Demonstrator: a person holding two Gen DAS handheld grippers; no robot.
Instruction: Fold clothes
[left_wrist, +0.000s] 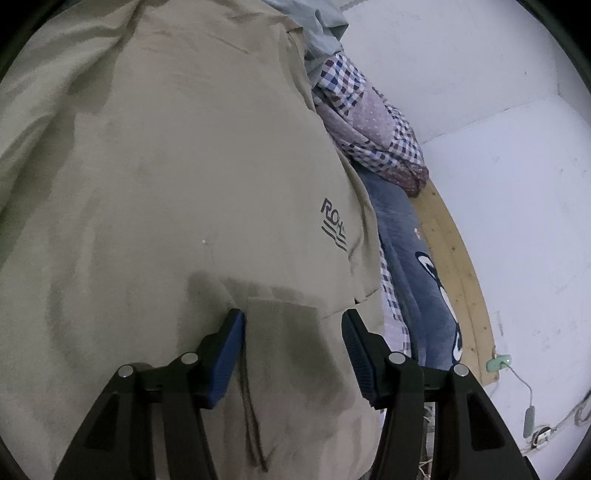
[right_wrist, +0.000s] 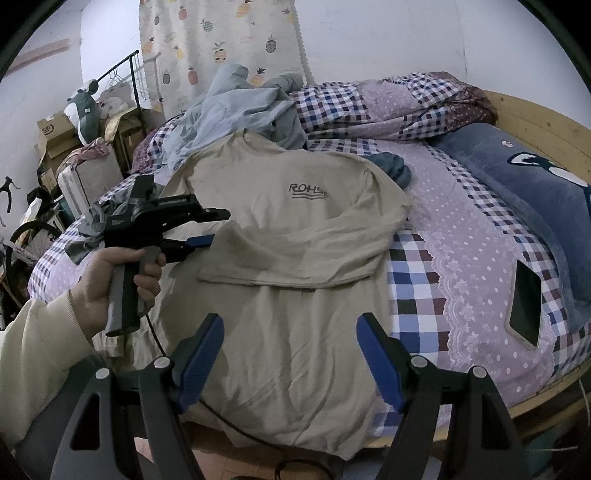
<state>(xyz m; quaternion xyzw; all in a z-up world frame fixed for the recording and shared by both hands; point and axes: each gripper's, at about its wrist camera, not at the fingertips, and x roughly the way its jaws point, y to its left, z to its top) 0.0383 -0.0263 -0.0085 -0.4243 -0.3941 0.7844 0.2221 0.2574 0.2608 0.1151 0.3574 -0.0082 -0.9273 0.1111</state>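
Note:
A beige T-shirt (right_wrist: 295, 229) with a dark "ROHS" print lies spread on the bed, its hem hanging over the near edge. One sleeve (right_wrist: 258, 258) is folded across the chest. My left gripper (right_wrist: 216, 227), held in a hand (right_wrist: 110, 273), sits at the shirt's left side by that folded sleeve. In the left wrist view the left gripper (left_wrist: 293, 325) stands open just over the beige T-shirt (left_wrist: 177, 177), with the folded cloth edge lying between its fingers. My right gripper (right_wrist: 291, 325) is open above the shirt's lower half and holds nothing.
A light blue garment (right_wrist: 240, 107) is heaped behind the shirt, next to a checked quilt (right_wrist: 388, 99). A blue cartoon pillow (right_wrist: 535, 177) and a phone (right_wrist: 524, 306) lie on the right. The wooden bed frame (right_wrist: 546, 122) curves round; boxes (right_wrist: 55, 136) stand at the left.

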